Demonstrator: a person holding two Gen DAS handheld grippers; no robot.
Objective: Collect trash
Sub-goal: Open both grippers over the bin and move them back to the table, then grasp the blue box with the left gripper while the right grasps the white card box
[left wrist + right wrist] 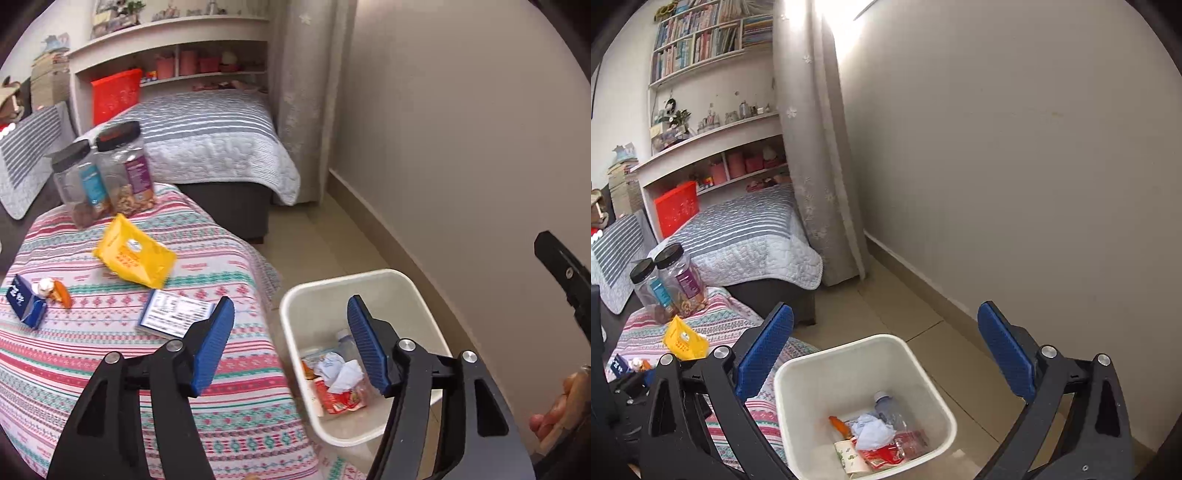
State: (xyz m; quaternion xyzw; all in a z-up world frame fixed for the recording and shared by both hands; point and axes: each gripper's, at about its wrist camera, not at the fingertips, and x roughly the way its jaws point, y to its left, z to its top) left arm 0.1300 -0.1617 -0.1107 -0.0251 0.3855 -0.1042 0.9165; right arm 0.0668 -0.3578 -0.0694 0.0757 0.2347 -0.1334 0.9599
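Observation:
A white bin stands on the floor right of a cloth-covered table. It holds crumpled paper, a clear bottle, red wrappers and an orange scrap. On the table lie a yellow snack bag, a white labelled box, a blue carton and a small orange and white wrapper. My left gripper is open and empty over the table's right edge and the bin. My right gripper is open and empty above the bin.
Two black-lidded jars stand at the table's far end. A bed with a striped grey quilt lies behind, with shelves and a red crate. A curtain and a plain wall run along the right, over a tiled floor.

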